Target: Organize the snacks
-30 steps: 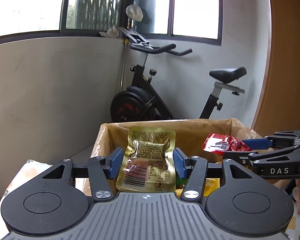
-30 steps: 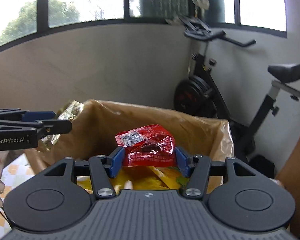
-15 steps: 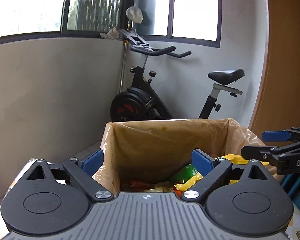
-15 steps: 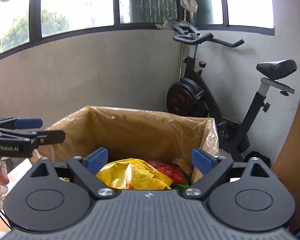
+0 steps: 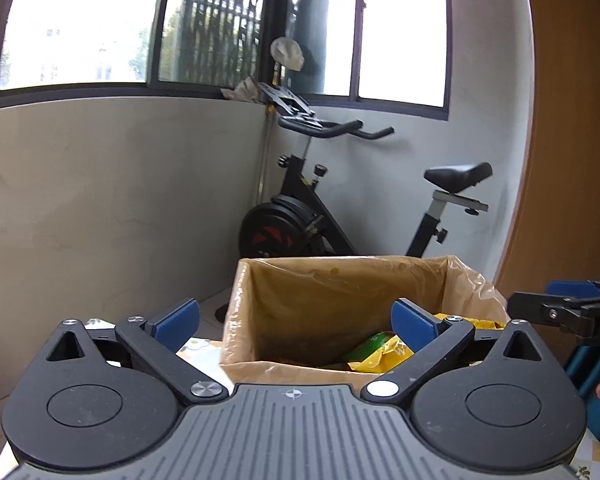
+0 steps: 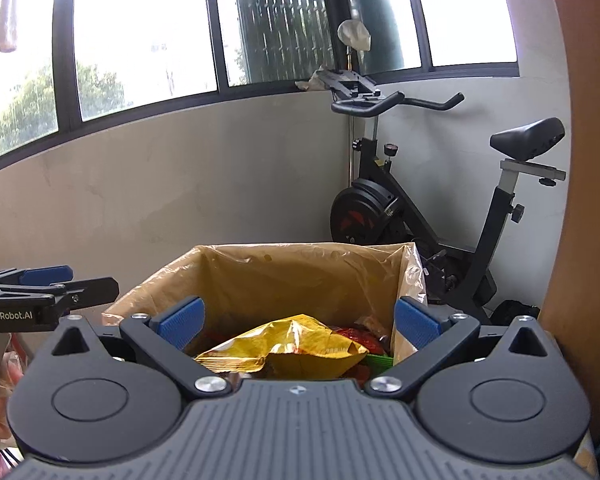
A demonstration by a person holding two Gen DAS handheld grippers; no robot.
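A cardboard box lined with a brown plastic bag stands in front of both grippers; it also shows in the right wrist view. Inside lie a yellow snack bag, a red packet and a green packet. My left gripper is open and empty, just before the box's near rim. My right gripper is open and empty over the box's near side. Each gripper shows at the edge of the other's view: the right one, the left one.
A black exercise bike stands behind the box in the corner under the windows. A grey wall runs along the left. A wooden panel rises at the right. A patterned surface lies left of the box.
One second ago my left gripper held a gold packet and my right a red packet. Both jaws opened, the packets dropped into the box, and both grippers have since drawn back slightly.
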